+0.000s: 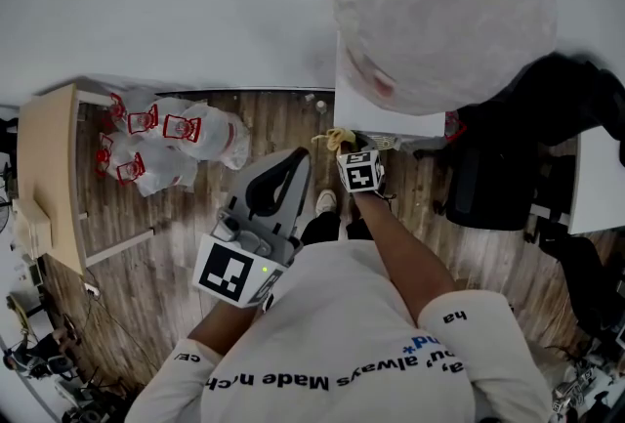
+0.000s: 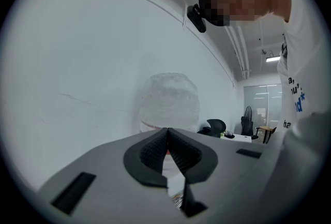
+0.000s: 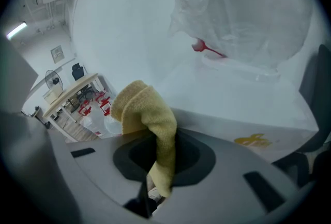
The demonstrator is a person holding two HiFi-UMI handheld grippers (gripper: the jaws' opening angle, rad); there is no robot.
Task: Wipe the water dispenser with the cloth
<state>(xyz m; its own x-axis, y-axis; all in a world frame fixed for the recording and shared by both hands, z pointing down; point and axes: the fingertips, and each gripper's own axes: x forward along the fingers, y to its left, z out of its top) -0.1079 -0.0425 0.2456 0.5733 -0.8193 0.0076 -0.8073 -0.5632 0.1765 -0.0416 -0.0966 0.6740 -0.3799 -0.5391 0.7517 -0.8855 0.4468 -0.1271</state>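
The water dispenser [image 1: 386, 114] is a white cabinet against the wall, topped by a big clear bottle [image 1: 439, 6] wrapped in plastic film. My right gripper [image 1: 344, 140] is shut on a yellow cloth [image 3: 150, 117], which sticks up from the jaws right at the dispenser's white side [image 3: 227, 93]. In the head view the cloth [image 1: 335, 137] shows at the cabinet's lower left corner. My left gripper [image 1: 293, 157] hangs back to the left, jaws closed with nothing between them. The bottle [image 2: 168, 101] stands ahead of it in the left gripper view.
White bags with red print [image 1: 166, 143] lie on the wooden floor by a light wooden table [image 1: 44, 177] at left. A black office chair [image 1: 508, 167] and a white desk [image 1: 598, 179] stand right of the dispenser. The white wall [image 1: 176, 1] runs behind.
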